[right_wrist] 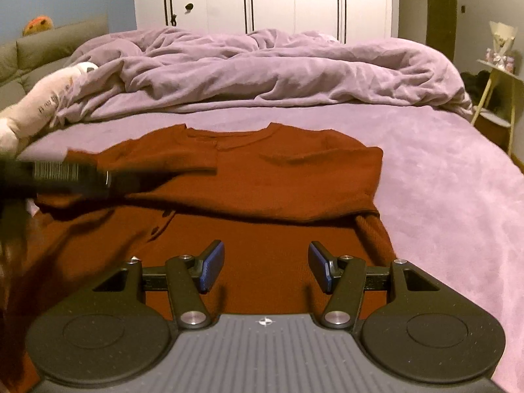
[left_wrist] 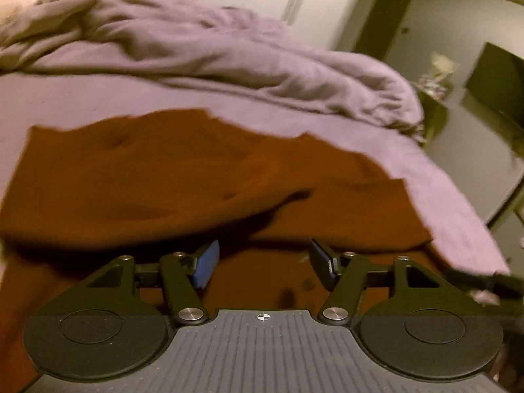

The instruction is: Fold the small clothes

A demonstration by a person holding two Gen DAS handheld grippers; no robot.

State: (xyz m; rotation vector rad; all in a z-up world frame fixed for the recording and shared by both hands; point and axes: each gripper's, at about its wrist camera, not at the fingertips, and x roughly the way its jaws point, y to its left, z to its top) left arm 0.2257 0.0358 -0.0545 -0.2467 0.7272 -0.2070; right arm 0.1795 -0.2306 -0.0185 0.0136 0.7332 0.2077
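While jaws gape (both empty), rust sweater (right_wrist: 278, 177) half-folded

Both tools are built alike. The left gripper (left_wrist: 262, 258) has a ribbed grey centre plate stamped with a small white crosshair mark, flanked by two matte black round discs, each with a faint inset circle. From the plate rise black link arms pinned by large silver screws at their lower ends and smaller silver screws at their upper ends — joined by a dark crossbar behind. Each finger ends in a flat blue textured pad (left_wrist: 206, 263). The right gripper (right_wrist: 266, 267) shows the same grey ribbed plate, crosshair, black discs, silver screws and blue pads (right_wrist: 212, 266) — sharper here, less blurred.
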